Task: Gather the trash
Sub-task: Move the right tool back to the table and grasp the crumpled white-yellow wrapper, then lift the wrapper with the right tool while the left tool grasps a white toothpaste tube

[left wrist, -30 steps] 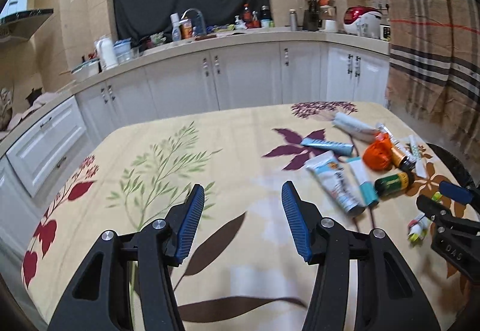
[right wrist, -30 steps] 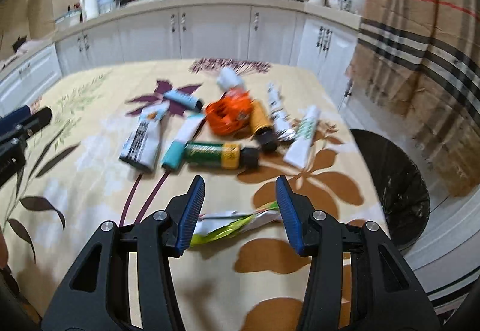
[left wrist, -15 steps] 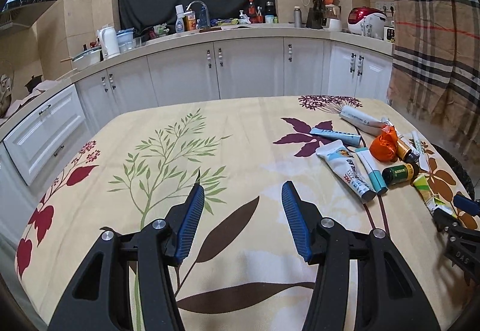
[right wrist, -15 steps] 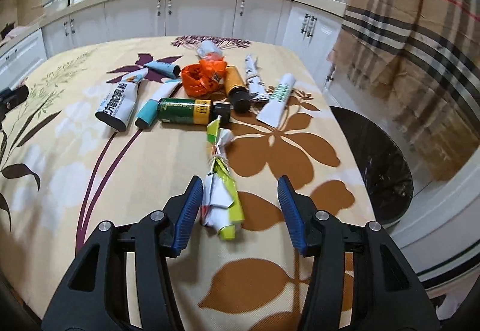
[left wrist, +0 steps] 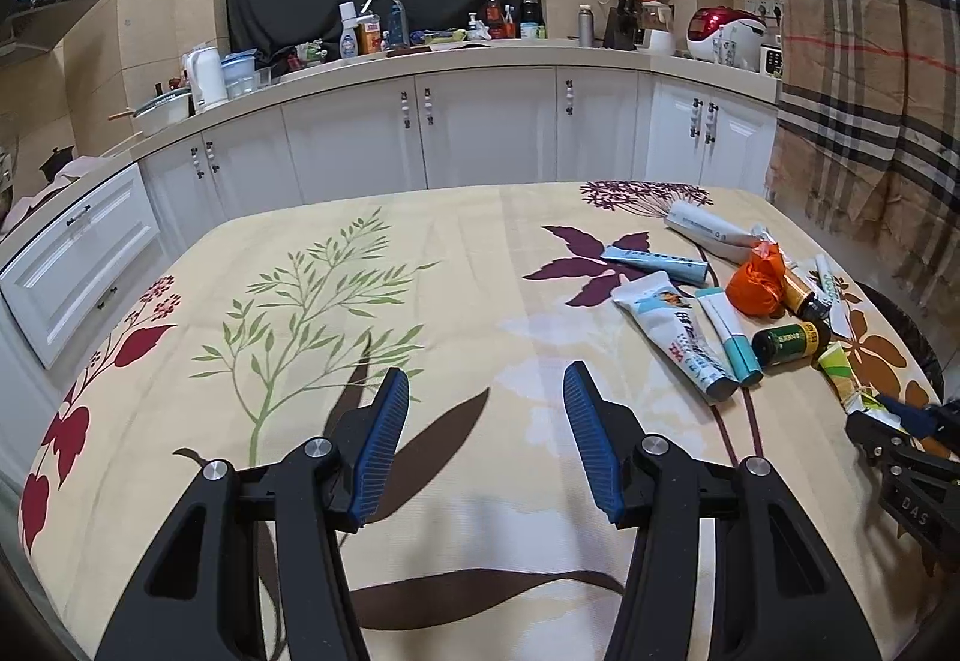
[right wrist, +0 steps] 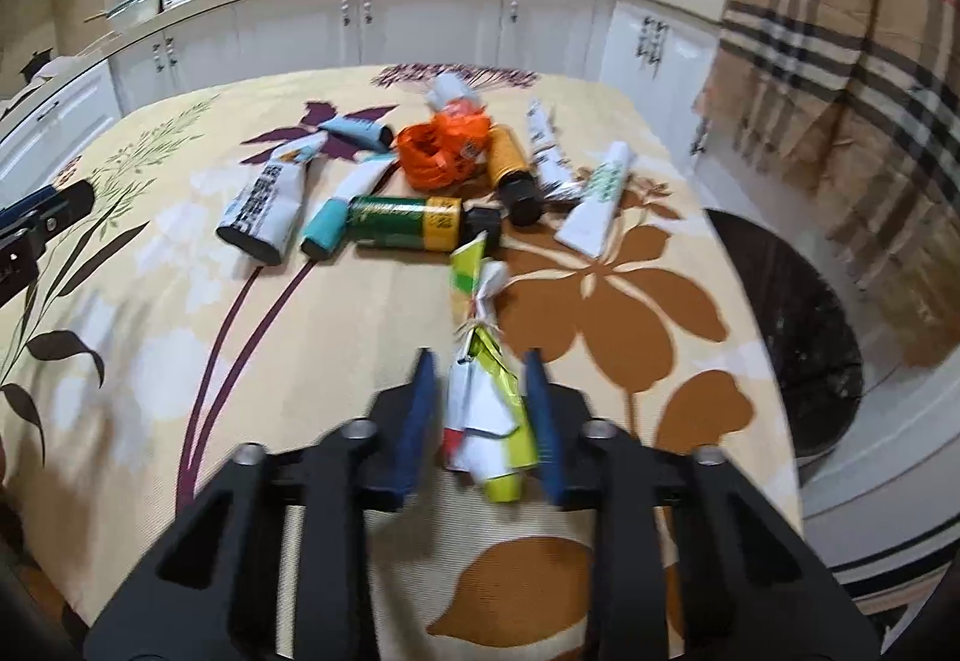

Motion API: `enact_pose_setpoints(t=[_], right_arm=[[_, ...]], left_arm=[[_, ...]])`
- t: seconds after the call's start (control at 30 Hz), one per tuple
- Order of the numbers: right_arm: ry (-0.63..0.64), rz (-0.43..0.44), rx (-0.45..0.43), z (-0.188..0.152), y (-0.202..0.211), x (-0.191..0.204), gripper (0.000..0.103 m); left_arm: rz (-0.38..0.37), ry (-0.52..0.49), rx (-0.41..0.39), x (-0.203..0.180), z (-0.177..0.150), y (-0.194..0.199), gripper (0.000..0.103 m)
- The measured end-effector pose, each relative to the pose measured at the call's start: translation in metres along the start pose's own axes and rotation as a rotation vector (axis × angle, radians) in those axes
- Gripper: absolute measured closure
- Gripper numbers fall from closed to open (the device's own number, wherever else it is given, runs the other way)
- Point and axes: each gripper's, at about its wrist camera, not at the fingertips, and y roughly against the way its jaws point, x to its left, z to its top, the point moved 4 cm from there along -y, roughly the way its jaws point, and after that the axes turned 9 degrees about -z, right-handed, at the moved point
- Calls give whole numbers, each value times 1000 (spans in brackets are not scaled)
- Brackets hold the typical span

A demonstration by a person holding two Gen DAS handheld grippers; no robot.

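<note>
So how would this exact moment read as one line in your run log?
task: collect trash | right claw: closing around crumpled wrapper | left claw: open, empty, over table | bin: right of table

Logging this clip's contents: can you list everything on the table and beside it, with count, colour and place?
Tablecloth: one, cream, floral, covering table.
Tubes: about six, white and teal, far cluster.
Bottles: two, green-yellow and amber, black caps, lying mid-cluster.
Orange bag: one, crumpled, behind bottles.
Yellow-green wrapper: one, near edge, between right tongs.
Bin: one, black, right of table.
Left tongs: open, empty, over bare cloth.
Right tongs: closing around wrapper.
</note>
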Motion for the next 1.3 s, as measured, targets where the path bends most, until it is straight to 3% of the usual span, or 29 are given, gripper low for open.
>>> enact_pose_setpoints(t=[0.13,0.6,0.9,0.97,1.17,1.3], right_arm=[[-12,26,-13,-1,3,-1,83],[-107,-32,-133,23,17,-58,84],[-153,-4,-140,30,5,-82,84],[-156,4,-142,32,4,-83,84],[-169,23,-144,33,1,-88,83],[-184,35,-145,32,1,-93,83]], left_arm=[[-10,-5,5,-9,2,-3,50],[-78,-23,50,-63,14,-31,50],[-93,-27,133,-86,14,-61,50],[-101,-20,150,-88,14,-66,55],[-143,21,193,-88,10,-75,87],[-169,33,173,-85,11,-71,92]])
